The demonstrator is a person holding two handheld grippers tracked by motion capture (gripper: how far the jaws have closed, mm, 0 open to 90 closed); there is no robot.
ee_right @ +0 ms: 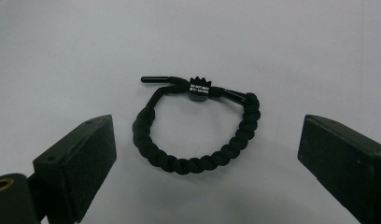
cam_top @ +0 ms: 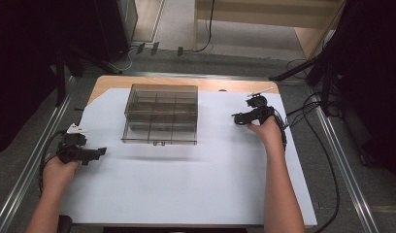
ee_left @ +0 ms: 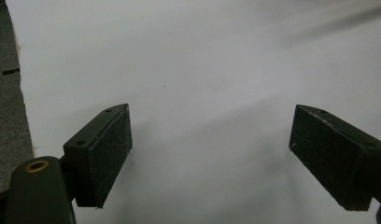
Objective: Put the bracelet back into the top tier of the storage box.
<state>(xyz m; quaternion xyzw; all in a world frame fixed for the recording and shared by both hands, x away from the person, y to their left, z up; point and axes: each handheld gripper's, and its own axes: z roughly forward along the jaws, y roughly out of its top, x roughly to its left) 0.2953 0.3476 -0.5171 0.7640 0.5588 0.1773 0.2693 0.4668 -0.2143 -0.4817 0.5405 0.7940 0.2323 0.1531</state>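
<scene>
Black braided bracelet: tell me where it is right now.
In the right gripper view the bracelet lies flat on the white sheet, between and just beyond the open right gripper, untouched by either pad.

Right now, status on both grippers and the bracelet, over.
Left gripper open, empty. Right gripper open over the black bracelet, not touching it. Bracelet flat on the white sheet; nothing in the way.

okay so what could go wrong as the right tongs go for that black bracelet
The braided bracelet lies flat on the white sheet, so the open right tongs may scrape the sheet or pinch one thin side and let the loop sag. The clear compartment box is shut, so something must open it first.
</scene>
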